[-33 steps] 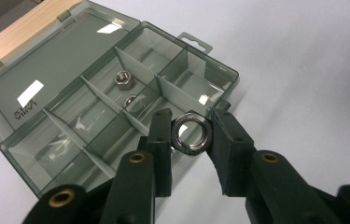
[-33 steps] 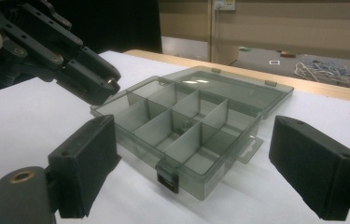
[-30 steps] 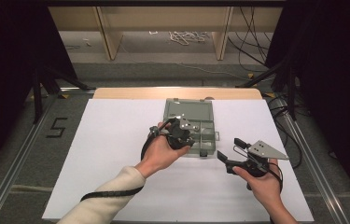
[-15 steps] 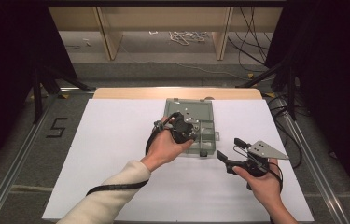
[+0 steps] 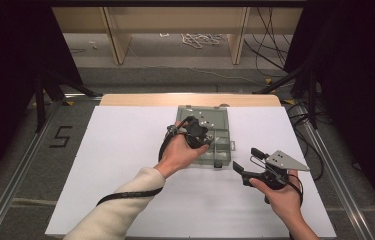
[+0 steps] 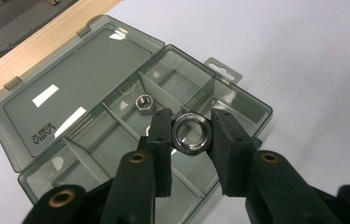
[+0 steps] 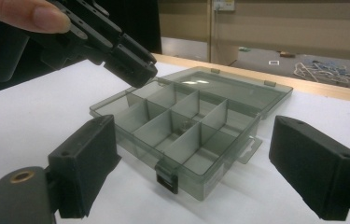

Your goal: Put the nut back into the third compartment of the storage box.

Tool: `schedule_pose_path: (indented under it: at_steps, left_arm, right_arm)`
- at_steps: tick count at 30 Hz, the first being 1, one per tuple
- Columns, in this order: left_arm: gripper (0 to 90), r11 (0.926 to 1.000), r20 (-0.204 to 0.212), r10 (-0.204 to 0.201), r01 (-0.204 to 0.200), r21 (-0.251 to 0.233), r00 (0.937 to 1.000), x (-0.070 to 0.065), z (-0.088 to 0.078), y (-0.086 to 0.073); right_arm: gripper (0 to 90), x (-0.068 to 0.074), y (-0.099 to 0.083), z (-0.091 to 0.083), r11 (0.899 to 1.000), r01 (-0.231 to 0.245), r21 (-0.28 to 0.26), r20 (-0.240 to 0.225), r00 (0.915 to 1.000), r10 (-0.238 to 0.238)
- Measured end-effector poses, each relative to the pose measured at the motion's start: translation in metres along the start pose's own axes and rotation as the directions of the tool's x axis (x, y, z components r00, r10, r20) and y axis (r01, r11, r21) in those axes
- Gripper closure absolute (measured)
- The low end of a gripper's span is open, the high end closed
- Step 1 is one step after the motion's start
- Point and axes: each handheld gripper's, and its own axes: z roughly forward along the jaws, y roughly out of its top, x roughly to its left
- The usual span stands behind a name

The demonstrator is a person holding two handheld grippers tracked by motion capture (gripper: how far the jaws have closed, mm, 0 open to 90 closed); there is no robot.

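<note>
Fingers (image 6: 190,135) clamped on large nut (image 6: 190,134) above box (image 6: 252,100) dividers; right fingers (image 7: 210,158) apart.

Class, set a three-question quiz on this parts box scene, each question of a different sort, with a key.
1. True or false: the left gripper is shut on a large nut.
2. Where does the small nut lie: A on the lid, B in a compartment of the box, C on the table?
3. Fill in: the right gripper has its jaws ____, with nothing between them.

Key: 1 true; 2 B; 3 open.
</note>
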Motion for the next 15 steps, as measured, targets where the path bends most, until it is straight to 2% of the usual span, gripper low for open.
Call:
schedule_pose_path:
  at_steps: [11,15]
  left_arm:
    - [70.2,0.9999,-0.019,0.001,-0.001,0.015,0.9998,0.005,0.015,0.006]
    - [70.2,0.9999,-0.019,-0.012,0.012,0.011,0.9997,0.006,0.019,0.008]
  right_arm:
    - [16.0,0.0,0.0,0.0,1.0,0.0,0.001,0.003,1.0,0.0]
    - [16.0,0.0,0.0,0.001,1.0,-0.001,-0.01,0.004,1.0,0.001]
